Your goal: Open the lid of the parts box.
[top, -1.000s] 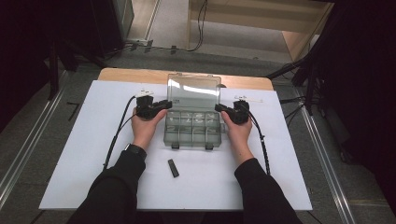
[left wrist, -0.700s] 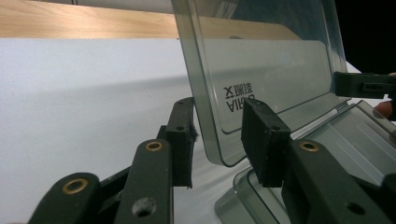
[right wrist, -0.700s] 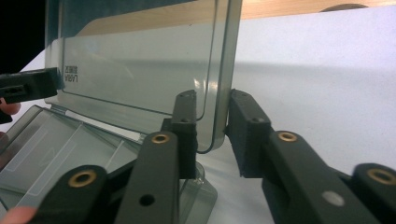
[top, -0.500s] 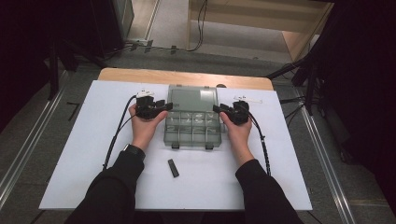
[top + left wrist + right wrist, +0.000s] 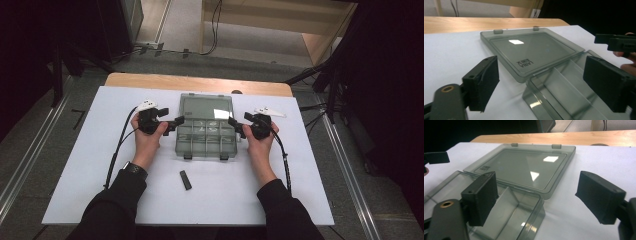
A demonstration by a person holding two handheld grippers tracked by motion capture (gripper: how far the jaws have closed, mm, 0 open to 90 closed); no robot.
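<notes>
A smoky transparent compartment box [image 5: 205, 137] sits mid-table with its lid [image 5: 206, 106] swung fully back, lying flat behind it. My left gripper [image 5: 171, 118] is at the box's left rear corner and my right gripper [image 5: 239, 121] at its right rear corner. Both have just been opening, and the pads press on nothing. In the left gripper view the jaws stand wide around the box's corner [image 5: 564, 97], with the flat lid [image 5: 531, 51] beyond. The right gripper view shows wide jaws over the box [image 5: 506, 207] and the lid [image 5: 524, 167].
A small black bar [image 5: 185, 180] lies on the white table sheet [image 5: 90, 165] in front of the box. The wooden table edge [image 5: 150, 80] runs behind the lid. Two latches stick out at the box's front. White sheet lies bare on either side.
The lid has swung from upright to flat on the table behind the box. Both grippers let it go, opened their jaws and drew slightly outward.
</notes>
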